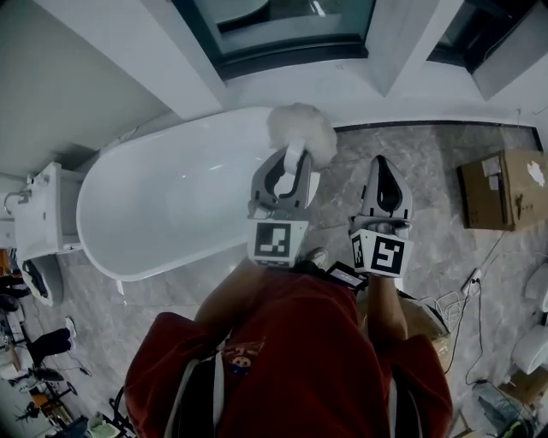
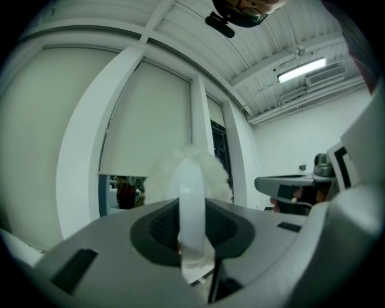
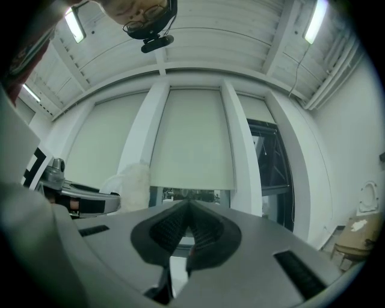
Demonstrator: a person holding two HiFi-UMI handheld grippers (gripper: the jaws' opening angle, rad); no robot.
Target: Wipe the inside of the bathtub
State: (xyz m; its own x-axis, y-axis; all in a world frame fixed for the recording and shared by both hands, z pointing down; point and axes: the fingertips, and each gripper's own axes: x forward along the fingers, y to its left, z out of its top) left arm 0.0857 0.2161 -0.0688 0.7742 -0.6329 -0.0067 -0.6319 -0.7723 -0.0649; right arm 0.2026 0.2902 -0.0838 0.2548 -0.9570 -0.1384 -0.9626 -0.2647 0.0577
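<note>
The white oval bathtub (image 1: 167, 201) lies at the left middle of the head view, with nothing in it. My left gripper (image 1: 293, 156) hangs over the tub's right end, shut on the pale handle (image 2: 191, 207) of a fluffy white duster (image 1: 302, 132). The fluffy head (image 2: 187, 167) sticks up past the jaws. My right gripper (image 1: 380, 162) is beside it over the floor, its jaws shut on nothing (image 3: 188, 209). Both grippers point upward toward the window wall. The right gripper view shows the left gripper (image 3: 84, 202) and the duster head (image 3: 133, 183) at its left.
A cardboard box (image 1: 503, 190) stands on the grey marble floor at the right. A white fixture (image 1: 43, 214) sits past the tub's left end. A dark window (image 1: 282, 26) and white wall posts run along the far side. Cables (image 1: 454, 304) lie at the right.
</note>
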